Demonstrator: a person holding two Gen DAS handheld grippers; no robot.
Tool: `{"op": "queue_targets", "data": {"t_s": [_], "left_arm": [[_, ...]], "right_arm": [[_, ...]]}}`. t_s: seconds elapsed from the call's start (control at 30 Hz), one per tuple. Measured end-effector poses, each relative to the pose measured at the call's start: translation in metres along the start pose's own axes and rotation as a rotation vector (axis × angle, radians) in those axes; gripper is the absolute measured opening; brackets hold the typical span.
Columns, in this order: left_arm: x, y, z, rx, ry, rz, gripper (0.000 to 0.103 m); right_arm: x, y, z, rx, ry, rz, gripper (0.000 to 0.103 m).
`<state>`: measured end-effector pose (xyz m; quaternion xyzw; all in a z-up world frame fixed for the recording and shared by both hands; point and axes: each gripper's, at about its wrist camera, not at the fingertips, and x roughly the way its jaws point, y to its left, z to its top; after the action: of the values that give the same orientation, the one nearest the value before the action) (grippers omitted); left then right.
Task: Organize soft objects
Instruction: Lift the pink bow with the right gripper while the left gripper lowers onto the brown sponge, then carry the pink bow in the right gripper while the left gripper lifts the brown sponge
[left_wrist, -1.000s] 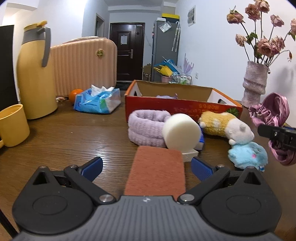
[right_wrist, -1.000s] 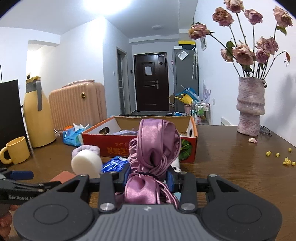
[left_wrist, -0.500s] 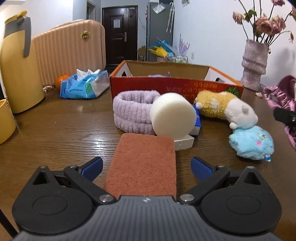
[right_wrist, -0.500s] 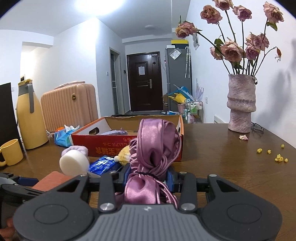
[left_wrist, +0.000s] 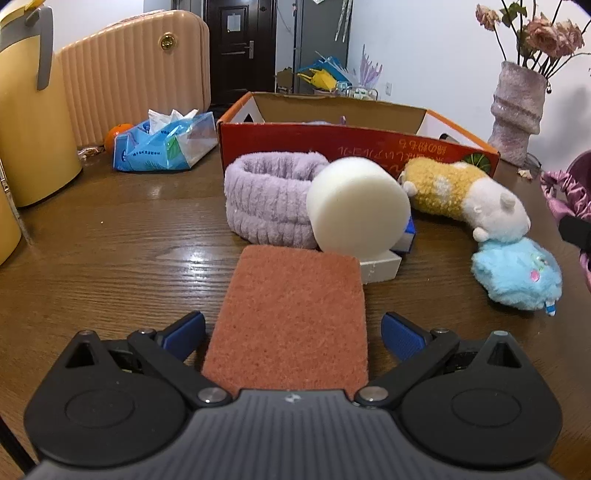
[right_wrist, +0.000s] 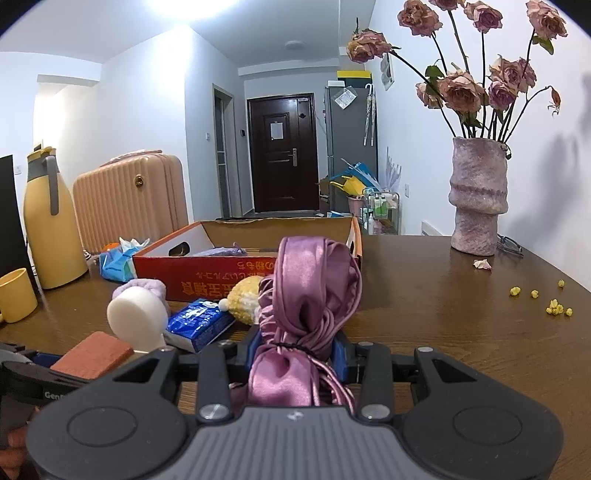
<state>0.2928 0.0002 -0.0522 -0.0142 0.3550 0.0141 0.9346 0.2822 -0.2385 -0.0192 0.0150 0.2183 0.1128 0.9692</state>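
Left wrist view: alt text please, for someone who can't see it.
The open left gripper straddles a rust-coloured scouring pad lying flat on a wooden table, blue pads clear of its sides. Beyond it sit a white foam cylinder, a lilac headband, two plush toys and a red cardboard box.

Two plush toys (left_wrist: 465, 192), two sponges (left_wrist: 291, 317)

Bunched pink satin cloth (right_wrist: 310, 295), flat rust-brown sponge (left_wrist: 291, 317)
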Motion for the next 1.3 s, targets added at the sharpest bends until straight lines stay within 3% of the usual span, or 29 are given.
{"op": "queue_targets", "data": {"t_s": [0.1,0.2,0.37,0.67,1.3], "left_arm": [[-0.001,-0.001,-0.001,0.003,-0.003,-0.009,0.103],[-0.002,-0.002,-0.001,0.005,-0.007,-0.013,0.096],[-0.006,0.000,-0.001,0.002,-0.027,-0.014,0.073],[-0.017,0.002,-0.002,-0.010,-0.063,-0.019,0.072],[-0.070,0.008,-0.011,-0.056,-0.272,0.005,0.072]], "right_arm": [[0.001,-0.001,0.000,0.001,0.005,-0.003,0.037],[0.002,0.000,0.000,0.001,0.007,-0.006,0.037],[0.003,-0.001,-0.001,0.004,0.011,-0.010,0.037],[0.003,-0.002,-0.001,0.008,0.009,-0.018,0.037],[-0.007,-0.001,-0.003,0.012,-0.034,-0.020,0.037]]}}
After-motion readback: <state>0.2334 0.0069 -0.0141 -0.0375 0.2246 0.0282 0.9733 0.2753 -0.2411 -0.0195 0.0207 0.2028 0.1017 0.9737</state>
